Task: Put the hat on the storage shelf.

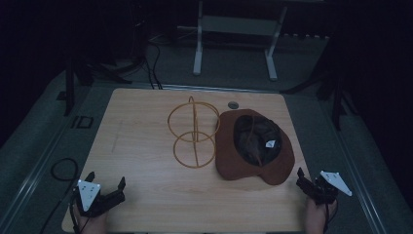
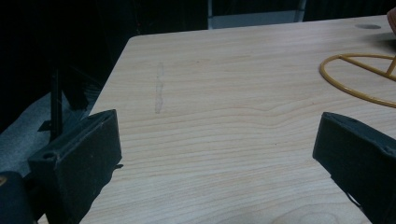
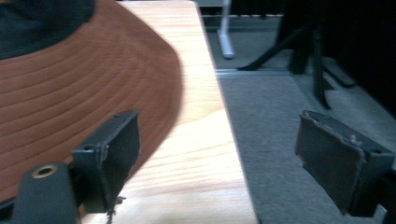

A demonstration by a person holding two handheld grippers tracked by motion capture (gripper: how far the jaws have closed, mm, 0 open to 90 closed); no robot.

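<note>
Hovering L gripper (image 1: pixel 104 189) jaws wide, empty | R gripper (image 1: pixel 307 181) jaws wide, empty | hat (image 1: pixel 253 146) brim cut off R view

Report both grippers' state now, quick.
Left gripper: open, nothing between its fingers.
Right gripper: open, holding nothing, beside the brown hat.

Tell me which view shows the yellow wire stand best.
The high view: the whole yellow wire stand shows there, both rings and the upright hoop, beside the brown hat. The left gripper view catches part of one ring.
</note>
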